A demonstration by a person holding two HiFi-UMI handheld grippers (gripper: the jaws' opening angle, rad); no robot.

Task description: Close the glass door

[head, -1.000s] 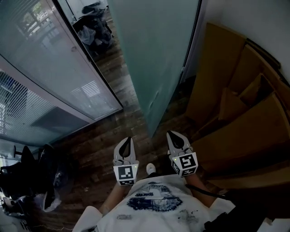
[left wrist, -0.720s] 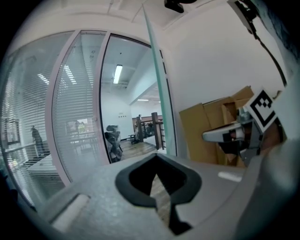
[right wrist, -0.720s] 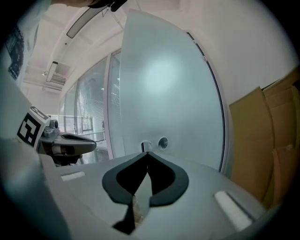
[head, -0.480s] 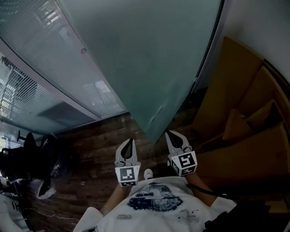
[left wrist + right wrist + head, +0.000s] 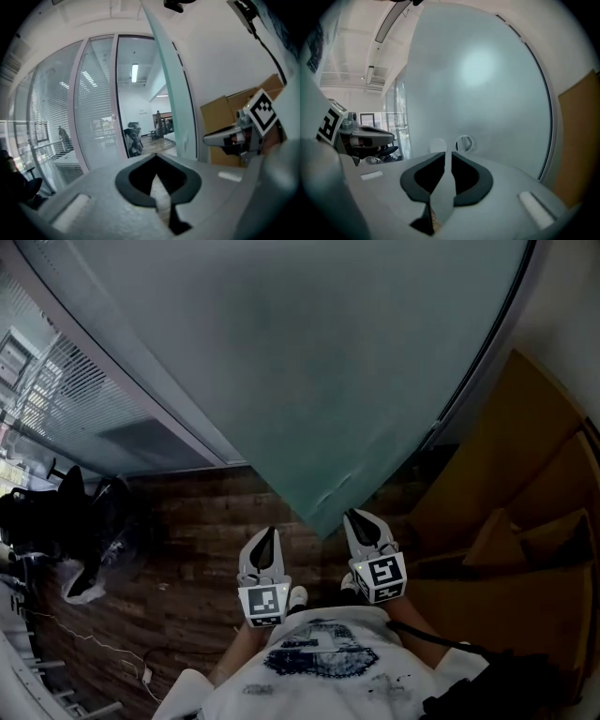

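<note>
1. The frosted glass door [image 5: 309, 362] was seen as a large blue-green panel that filled most of the head view, with its lower corner hanging just ahead of the two grippers.
2. In the left gripper view the door was seen nearly edge-on, set at an angle to its frame, and a lit room with a ceiling lamp [image 5: 134, 72] was seen through the opening beside it.
3. The left gripper [image 5: 265, 538] was held clenched, its tips met in a point with nothing between them, and it was kept apart from the door.
4. The right gripper [image 5: 357, 520] was held all but closed, only a thin slit being left between its pads, and nothing was gripped; its tip lay just beside the door's lower corner, and contact could not be made out.
5. A round fitting [image 5: 464, 143] was seen on the door's face, directly past the right jaws.
6. The floor [image 5: 197, 531] was laid in dark wooden planks, and a thin white cable [image 5: 84, 643] was trailed across it at the left.
7. Brown cardboard boxes [image 5: 506, 521] were stacked at the right, against a white wall [image 5: 572, 324].
8. A glass partition with slatted blinds [image 5: 84, 399] was seen at the left, and dark chairs [image 5: 66, 512] were grouped below it.
</note>
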